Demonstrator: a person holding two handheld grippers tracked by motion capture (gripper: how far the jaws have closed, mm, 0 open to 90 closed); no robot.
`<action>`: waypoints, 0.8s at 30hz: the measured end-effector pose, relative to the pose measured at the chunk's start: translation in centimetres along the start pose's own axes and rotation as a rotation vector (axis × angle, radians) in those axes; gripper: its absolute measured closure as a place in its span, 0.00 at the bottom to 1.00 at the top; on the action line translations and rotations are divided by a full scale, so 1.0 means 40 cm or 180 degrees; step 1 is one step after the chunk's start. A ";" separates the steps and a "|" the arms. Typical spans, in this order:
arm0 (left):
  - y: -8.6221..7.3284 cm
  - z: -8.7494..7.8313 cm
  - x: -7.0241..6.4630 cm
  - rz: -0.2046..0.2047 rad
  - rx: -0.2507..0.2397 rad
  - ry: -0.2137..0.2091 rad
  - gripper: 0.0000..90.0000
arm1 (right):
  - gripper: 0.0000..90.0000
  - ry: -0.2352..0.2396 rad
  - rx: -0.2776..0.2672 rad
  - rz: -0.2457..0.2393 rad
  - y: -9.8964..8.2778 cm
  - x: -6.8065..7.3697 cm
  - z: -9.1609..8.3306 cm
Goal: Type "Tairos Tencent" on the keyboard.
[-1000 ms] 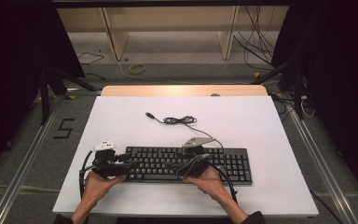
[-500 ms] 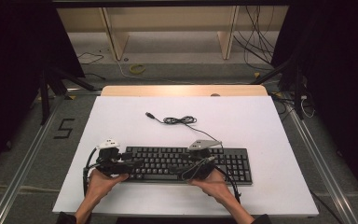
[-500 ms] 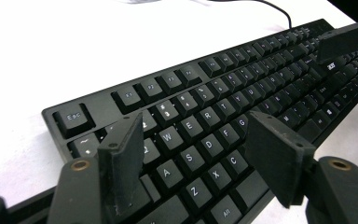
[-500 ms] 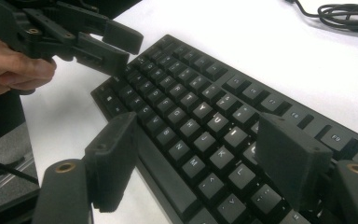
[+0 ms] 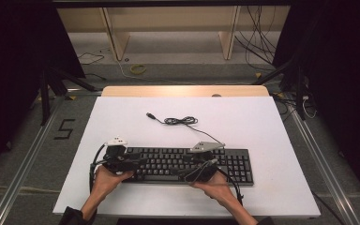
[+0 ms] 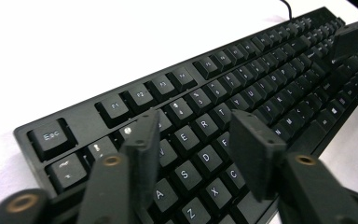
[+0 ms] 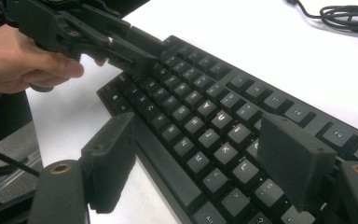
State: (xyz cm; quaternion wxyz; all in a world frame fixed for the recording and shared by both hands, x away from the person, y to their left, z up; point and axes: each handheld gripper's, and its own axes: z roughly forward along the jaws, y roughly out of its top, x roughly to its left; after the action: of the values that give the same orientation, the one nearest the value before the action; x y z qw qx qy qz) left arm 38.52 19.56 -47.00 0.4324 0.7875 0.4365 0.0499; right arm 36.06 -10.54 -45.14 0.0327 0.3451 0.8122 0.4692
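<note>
Our left claw hovers over the left end of the keyboard, its jaws apart above the letter keys near W, E, S and D; they have just been closing, with nothing clamped between them. Our right claw sits at the keyboard's middle, jaws spread wide, one past the front edge by the space bar, the other over the keys around K and L; they have just been opening, and no pad presses on anything.

We see the keyboard lying flat near the front edge of the white table, long side running left to right. Its cable trails back from the rear edge into a loose coil, ending in a plug towards the table's middle. Beyond the table stands a wooden shelf.
</note>
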 end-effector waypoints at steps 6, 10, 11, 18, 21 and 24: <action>0.006 0.016 -0.002 0.0080 0.0075 0.0048 0.79 | 0.32 0.0011 0.0007 -0.0002 -0.001 0.002 0.003; 0.011 0.025 -0.007 0.0139 0.0130 0.0069 0.89 | 0.32 0.0008 0.0030 0.0000 -0.001 0.002 0.004; 0.012 0.027 -0.006 0.0166 0.0148 0.0071 0.91 | 0.32 0.0006 0.0029 -0.0006 -0.001 0.002 0.005; 0.019 0.041 -0.010 0.0221 0.0196 0.0116 0.99 | 0.32 0.0006 0.0034 0.0005 -0.002 0.002 0.007; 0.019 0.049 -0.009 0.0211 0.0234 0.0123 0.99 | 0.32 0.0013 0.0037 0.0002 -0.002 0.003 0.008; 0.020 0.052 -0.011 0.0234 0.0255 0.0130 0.99 | 0.33 0.0011 0.0043 -0.0006 -0.003 0.003 0.008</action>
State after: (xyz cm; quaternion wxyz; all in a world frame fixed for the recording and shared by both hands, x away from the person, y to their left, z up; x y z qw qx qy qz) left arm 39.71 17.72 -47.60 0.3894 0.8184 0.4176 0.0644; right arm 36.05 -10.26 -45.39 0.0294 0.3437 0.8158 0.4643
